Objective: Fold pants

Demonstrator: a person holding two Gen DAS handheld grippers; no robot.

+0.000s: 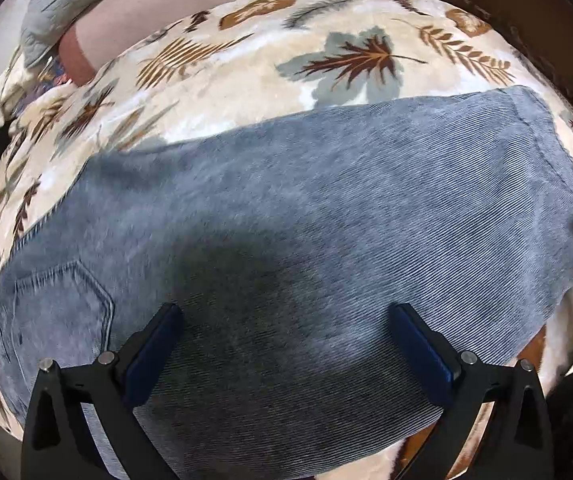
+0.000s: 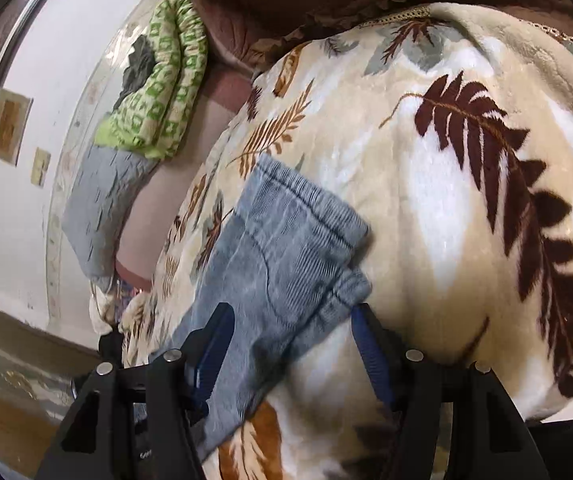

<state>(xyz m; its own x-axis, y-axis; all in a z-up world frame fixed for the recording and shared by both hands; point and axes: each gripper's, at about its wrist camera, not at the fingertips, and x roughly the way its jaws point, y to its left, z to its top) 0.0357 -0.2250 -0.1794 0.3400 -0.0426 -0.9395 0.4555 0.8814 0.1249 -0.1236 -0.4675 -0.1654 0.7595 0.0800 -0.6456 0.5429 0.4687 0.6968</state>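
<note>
Faded blue corduroy pants (image 1: 326,200) on cream, brown-leaf-patterned blanket (image 1: 246,80)

Through both cameras I had soft, even indoor light, bright enough to read colours without harsh glare. In the left wrist view a broad dark shadow lay on the pants (image 1: 306,208) just ahead of the left claw (image 1: 286,316). The fisheye lenses bent everything hard toward the rims, where black corners cut in. Motion blur smeared the corduroy ribs and the blanket (image 2: 426,208) pattern; the white wall (image 2: 14,220) in the right wrist view looked slightly washed out.
</note>
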